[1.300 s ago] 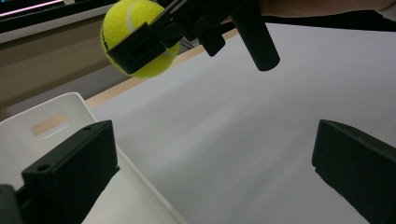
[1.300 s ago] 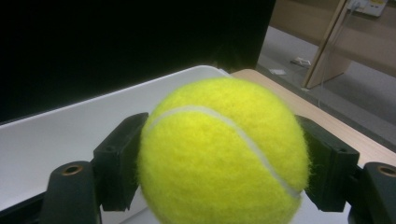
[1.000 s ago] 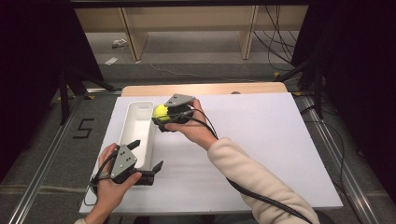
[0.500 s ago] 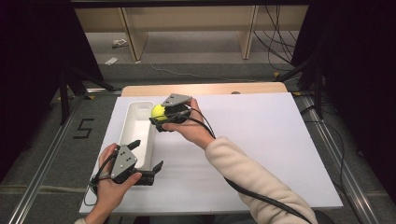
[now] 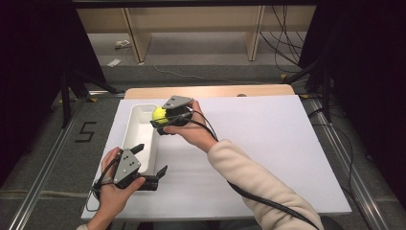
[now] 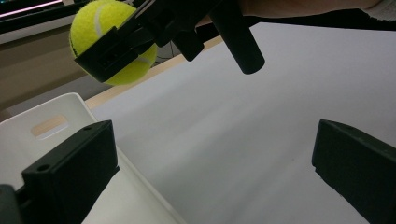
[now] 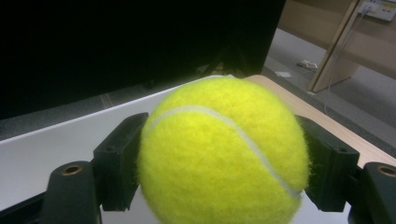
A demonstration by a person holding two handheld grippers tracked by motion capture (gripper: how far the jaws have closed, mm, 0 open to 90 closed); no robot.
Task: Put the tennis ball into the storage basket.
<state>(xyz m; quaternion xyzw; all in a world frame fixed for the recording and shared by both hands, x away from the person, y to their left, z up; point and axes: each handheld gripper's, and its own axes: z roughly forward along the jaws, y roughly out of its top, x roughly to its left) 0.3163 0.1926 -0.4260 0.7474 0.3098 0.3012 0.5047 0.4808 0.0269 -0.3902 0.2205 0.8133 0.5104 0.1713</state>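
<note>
The right gripper (image 5: 160, 117) holds a yellow tennis ball (image 5: 159, 114) above the right-hand wall of the white bin (image 5: 135, 128), toward its far end. In the right gripper view the two black jaws press the ball (image 7: 224, 154) on opposite sides at its widest part, so the grip is centred and the ball appears unlikely to roll out. The ball is clear of the bin floor; it hangs in the air, and the likely intent is to release it into the bin.

The left gripper (image 5: 151, 163) rests low at the near end of the bin, held in the person's left hand (image 5: 112, 191). Its jaws stand wide apart with nothing between them, as the left gripper view confirms. One jaw lies over the bin's near end, the other over the white board (image 5: 249, 158) to the bin's right. This position may serve to steady the bin, though contact with the wall cannot be confirmed.

The bin appears empty along the visible part of its floor. The board surface beside it carries no other objects. A cable (image 5: 268, 203) trails from the right gripper along the sleeve (image 5: 253, 182) and stays clear of the bin. Beyond the board lie a wooden table edge (image 5: 210, 91), floor cables and wooden shelf legs, all well apart from the work. Nothing obstructs the path down into the bin.
</note>
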